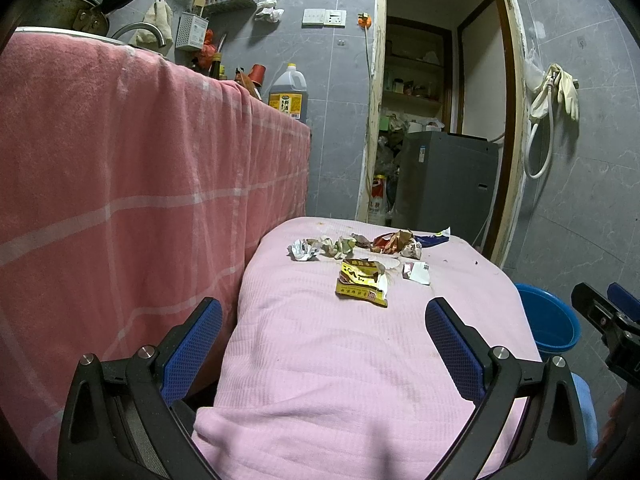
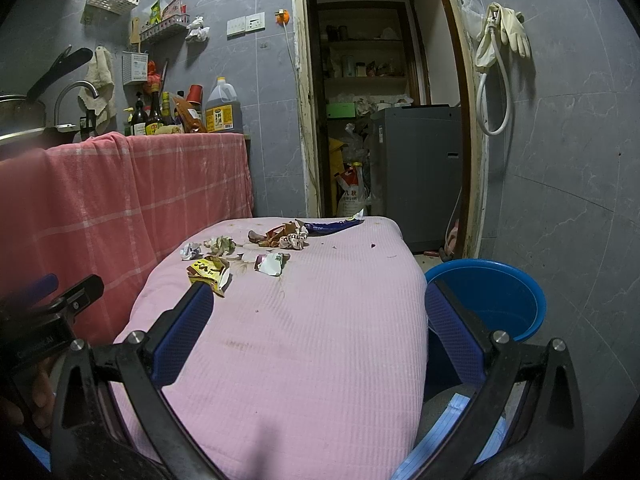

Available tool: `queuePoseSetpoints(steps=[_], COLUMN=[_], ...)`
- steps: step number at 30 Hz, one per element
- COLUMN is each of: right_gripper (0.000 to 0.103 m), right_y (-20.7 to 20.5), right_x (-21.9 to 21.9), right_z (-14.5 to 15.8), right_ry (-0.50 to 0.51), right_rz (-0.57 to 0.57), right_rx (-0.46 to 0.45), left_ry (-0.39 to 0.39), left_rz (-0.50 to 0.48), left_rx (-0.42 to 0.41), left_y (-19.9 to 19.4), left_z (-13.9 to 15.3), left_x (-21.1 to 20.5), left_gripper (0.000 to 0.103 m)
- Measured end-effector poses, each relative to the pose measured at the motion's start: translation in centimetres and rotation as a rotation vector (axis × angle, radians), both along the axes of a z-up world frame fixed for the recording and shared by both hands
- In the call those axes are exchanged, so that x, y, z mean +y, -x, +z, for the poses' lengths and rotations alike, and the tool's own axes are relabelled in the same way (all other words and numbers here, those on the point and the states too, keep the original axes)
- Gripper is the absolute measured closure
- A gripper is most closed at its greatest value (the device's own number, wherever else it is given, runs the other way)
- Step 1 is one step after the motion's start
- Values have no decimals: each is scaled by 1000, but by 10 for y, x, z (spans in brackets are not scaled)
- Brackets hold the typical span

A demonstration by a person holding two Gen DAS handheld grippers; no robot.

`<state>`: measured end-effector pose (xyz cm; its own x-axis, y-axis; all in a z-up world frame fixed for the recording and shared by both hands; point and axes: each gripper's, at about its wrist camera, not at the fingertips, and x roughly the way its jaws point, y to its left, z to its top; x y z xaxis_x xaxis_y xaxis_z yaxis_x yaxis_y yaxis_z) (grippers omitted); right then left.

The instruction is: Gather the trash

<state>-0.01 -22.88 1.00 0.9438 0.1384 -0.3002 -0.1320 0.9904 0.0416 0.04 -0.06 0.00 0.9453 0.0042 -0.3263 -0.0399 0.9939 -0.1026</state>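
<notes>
A pink quilted cloth (image 1: 360, 360) covers a low, rounded surface, its weave ribbed and faintly stained. The trash lies at its far end. Nearest is a yellow wrapper (image 1: 362, 282), torn and flattened, with a white scrap (image 1: 417, 273) just to its right. Behind them runs a loose row: a crumpled white wad (image 1: 303, 249), a greenish crumple (image 1: 339, 246), a brown and red crumpled heap (image 1: 394, 243), and a blue wrapper (image 1: 434, 238) at the cloth's far edge. A few dark crumbs dot the cloth to the right.

A blue bucket (image 2: 496, 300), round and smooth plastic, stands on the floor just beside the cloth's right edge, its inside apparently bare as far as it shows.

On the left a counter draped with a red checked towel (image 1: 140, 180) rises above the cloth. On it stand an oil jug (image 1: 287, 98), dark bottles (image 2: 146, 116) and a red cup (image 2: 195, 94); a pot (image 1: 60, 10) with a long black handle and a tap (image 1: 140, 32) sit nearer. Wire racks, a rag and a switch plate hang on the grey tiled wall. Beyond the cloth an open doorway shows a grey appliance (image 1: 448, 180), shelves and bags. A rubber glove (image 2: 514, 34) and a white hose hang on the right wall.

The left gripper (image 1: 324, 320) hovers over the cloth's near half, its blue textured pads spread wide with nothing between them, well short of the trash. The right gripper (image 2: 320, 308) is likewise spread and bare, one finger over the cloth, the other in front of the bucket.
</notes>
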Motion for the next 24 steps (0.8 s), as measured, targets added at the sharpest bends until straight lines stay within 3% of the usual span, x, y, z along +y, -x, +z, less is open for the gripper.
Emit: queuePoseSetpoints(steps=[24], right_gripper=[0], right_y=[-1], right_x=[0], right_z=[-1], right_ry=[-5], right_rz=[3], right_rx=[7], left_ry=[-1], left_rz=[1], left_rx=[5], left_y=[0], left_z=[0], left_x=[0], left_gripper=[3])
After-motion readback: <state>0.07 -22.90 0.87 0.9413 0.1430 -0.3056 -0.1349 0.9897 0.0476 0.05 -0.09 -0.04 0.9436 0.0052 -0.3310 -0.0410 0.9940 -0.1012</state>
